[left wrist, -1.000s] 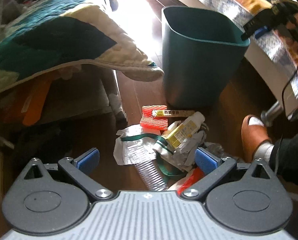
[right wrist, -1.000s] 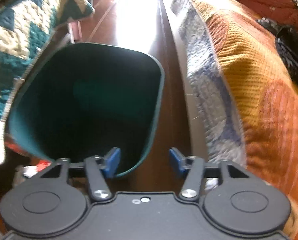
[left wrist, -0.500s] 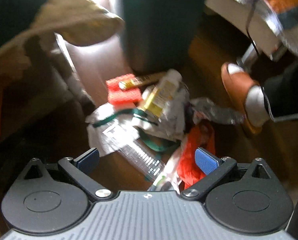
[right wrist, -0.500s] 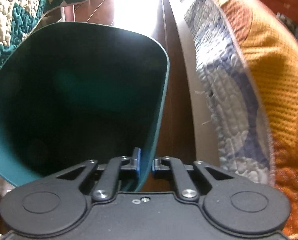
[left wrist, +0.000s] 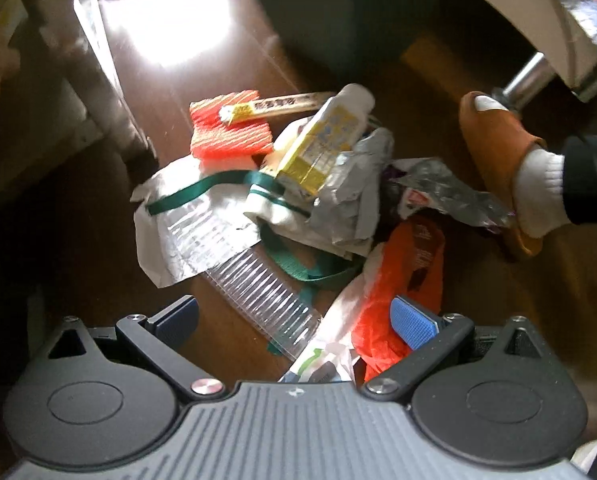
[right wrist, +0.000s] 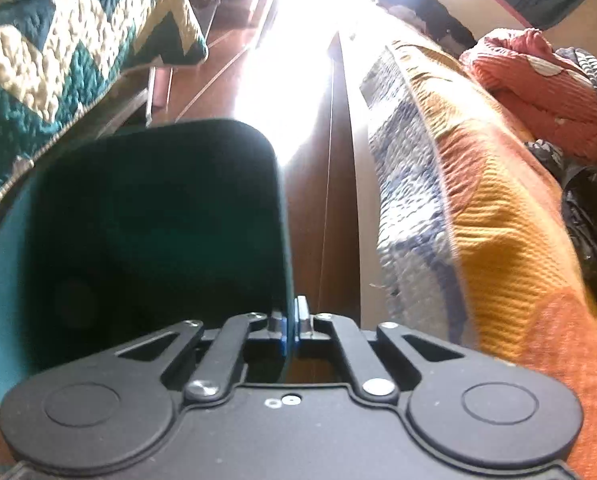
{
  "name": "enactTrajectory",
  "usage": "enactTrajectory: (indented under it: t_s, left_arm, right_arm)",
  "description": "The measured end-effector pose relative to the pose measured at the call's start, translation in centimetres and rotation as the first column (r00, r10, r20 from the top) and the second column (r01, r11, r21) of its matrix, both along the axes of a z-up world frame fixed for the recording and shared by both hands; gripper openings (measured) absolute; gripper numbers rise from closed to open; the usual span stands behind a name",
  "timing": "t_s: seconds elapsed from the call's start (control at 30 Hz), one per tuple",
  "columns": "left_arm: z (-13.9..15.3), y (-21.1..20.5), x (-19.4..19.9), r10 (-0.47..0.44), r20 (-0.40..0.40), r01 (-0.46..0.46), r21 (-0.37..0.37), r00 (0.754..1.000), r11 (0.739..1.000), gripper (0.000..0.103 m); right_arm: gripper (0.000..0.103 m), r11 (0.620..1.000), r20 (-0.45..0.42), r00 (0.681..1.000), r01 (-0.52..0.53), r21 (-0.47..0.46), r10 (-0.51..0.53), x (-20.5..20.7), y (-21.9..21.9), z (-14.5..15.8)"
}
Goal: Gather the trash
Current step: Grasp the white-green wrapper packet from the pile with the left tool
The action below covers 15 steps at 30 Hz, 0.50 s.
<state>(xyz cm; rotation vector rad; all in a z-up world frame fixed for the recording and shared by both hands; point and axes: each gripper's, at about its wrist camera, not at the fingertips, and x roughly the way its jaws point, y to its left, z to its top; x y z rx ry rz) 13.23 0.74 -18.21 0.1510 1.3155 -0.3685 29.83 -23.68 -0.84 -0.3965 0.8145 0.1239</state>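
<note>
A crumpled heap of wrappers and orange plastic trash (left wrist: 402,280) lies beside the dark-green plastic bin (right wrist: 158,240), whose rim the right gripper (right wrist: 289,322) fingers clamp, the left gripper (left wrist: 294,320) fingers apart.

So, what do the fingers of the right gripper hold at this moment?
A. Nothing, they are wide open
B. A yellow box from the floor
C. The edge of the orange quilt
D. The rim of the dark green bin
D: in the right wrist view the right gripper has its fingers closed on the thin wall of the dark green bin.
</note>
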Motion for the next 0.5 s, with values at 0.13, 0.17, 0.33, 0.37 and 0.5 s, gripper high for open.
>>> enactTrajectory:
  t_s: [0.13, 0.17, 0.33, 0.37, 0.5]
  left_arm:
    - [-1.5, -1.3, -0.4, -0.075, -0.043, 0.074, -0.019, 0.996, 0.997, 0.103]
    - [-1.8, -1.8, -1.0, -0.128, -0.055, 0.127, -0.016, 0.99, 0.992, 0.103]
    - [-3.9, -2.5, -4.1, -0.246, -0.117, 0.252, 0.034, 0.962, 0.967, 0.103]
    - [-4.9, -2.6, -4.6, -0.255, -0.142, 0.267, 0.066, 0.956, 0.962, 0.103]
    - [-9.3, -3.0, -6.6, -0.328, -0.247, 0.378, 0.194, 0.912, 0.905, 0.102]
  right_arm:
    - [0.002, 0.998, 0.03, 0.999, -0.03, -0.054, 0.032, -1.4, -0.1, -0.2]
    - [0.002, 0.998, 0.032, 0.999, -0.028, -0.059, 0.03, -1.7, -0.1, -0.2]
    - [0.002, 0.998, 0.045, 0.999, -0.017, -0.064, 0.02, -1.9, 0.1, -0.4]
    - [0.002, 0.998, 0.047, 0.999, -0.015, -0.063, 0.018, -1.9, 0.1, -0.4]
    - [0.002, 0.998, 0.05, 0.999, -0.014, -0.061, 0.017, -2.1, 0.2, -0.3]
